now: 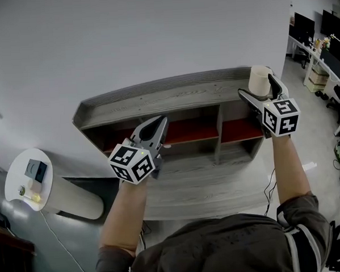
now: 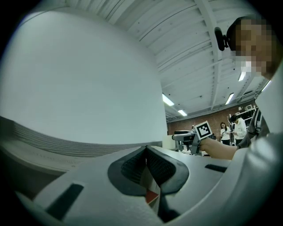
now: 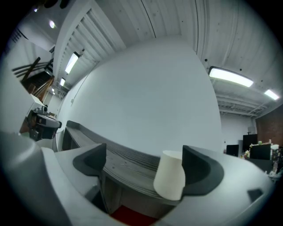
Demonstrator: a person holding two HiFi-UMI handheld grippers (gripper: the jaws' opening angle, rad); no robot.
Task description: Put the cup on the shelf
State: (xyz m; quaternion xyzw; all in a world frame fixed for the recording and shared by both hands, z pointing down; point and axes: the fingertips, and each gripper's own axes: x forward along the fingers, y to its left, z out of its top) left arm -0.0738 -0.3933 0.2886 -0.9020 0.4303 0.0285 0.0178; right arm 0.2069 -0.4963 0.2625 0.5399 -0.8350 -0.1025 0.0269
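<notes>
right gripper (image 3: 143, 161), jaws spread wide round the cup (image 3: 170, 174) on the shelf (image 1: 156, 93) top, grips nothing; back out straight. left gripper (image 2: 146, 164) closed, empty.

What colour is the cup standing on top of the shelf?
The cup is plain off-white; the right gripper view shows it best.

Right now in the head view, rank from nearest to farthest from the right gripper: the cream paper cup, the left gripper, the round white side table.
1. Cream paper cup: between the open jaws of the right gripper, on the grey wooden shelf top.
2. Left gripper: lower left, before the shelf's middle.
3. Round white side table: far left.
</notes>
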